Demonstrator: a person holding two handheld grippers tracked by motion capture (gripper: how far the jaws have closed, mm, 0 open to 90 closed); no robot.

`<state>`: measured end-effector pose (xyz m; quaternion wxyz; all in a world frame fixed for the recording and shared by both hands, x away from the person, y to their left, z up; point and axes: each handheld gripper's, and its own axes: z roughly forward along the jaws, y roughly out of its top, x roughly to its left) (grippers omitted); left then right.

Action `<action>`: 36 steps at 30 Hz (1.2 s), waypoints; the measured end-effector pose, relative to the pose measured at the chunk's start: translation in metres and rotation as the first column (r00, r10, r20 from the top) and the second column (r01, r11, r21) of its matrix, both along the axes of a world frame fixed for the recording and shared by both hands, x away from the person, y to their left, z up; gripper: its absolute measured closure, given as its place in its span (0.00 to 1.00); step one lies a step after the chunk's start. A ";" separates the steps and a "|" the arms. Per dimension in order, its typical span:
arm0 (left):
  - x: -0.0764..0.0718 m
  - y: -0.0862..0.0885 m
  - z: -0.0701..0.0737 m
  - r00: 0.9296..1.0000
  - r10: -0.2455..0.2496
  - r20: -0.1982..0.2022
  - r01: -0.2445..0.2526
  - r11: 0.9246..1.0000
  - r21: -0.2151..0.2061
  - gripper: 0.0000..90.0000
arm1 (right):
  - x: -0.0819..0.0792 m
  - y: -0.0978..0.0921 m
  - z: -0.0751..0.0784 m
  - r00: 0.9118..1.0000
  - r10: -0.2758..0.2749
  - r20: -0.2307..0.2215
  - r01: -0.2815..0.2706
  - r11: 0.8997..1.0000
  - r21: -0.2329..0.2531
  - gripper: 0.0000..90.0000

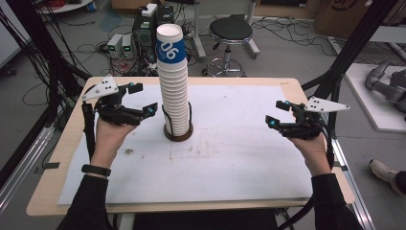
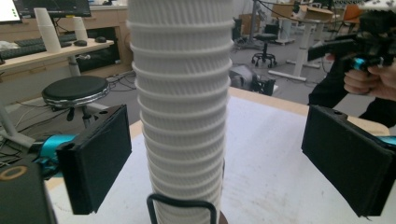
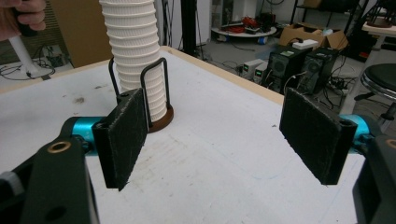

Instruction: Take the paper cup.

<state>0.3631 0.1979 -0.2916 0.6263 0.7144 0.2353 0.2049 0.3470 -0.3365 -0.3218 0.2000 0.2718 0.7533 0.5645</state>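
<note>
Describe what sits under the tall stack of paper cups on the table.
The cup stack stands on a round brown base with black wire uprights, resting on the white mat. The base's middle is covered by the cups, so it cannot be seen.

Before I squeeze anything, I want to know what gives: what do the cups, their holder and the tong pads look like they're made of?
Cups: probably paper, matte white with ribbed walls; top one carries a blue printed band.
Holder: thin black wire loops, likely metal, on a dark brown round base, perhaps wood or plastic.
Pads: black, with a rough, fuzzy surface, like foam or rubber.
</note>
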 end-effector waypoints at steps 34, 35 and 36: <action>0.071 -0.044 0.033 0.996 -0.081 -0.048 0.082 0.997 0.007 0.11 | 0.000 0.013 -0.002 0.999 0.041 -0.008 -0.041 0.999 -0.001 0.25; 0.072 -0.044 0.032 0.995 -0.089 -0.049 0.090 0.996 0.005 0.13 | 0.001 0.016 -0.001 0.999 0.047 -0.008 -0.047 0.999 -0.002 0.25; 0.073 -0.045 0.032 0.995 -0.091 -0.048 0.091 0.996 0.004 0.13 | 0.001 0.017 0.000 0.999 0.049 -0.005 -0.049 0.999 -0.003 0.25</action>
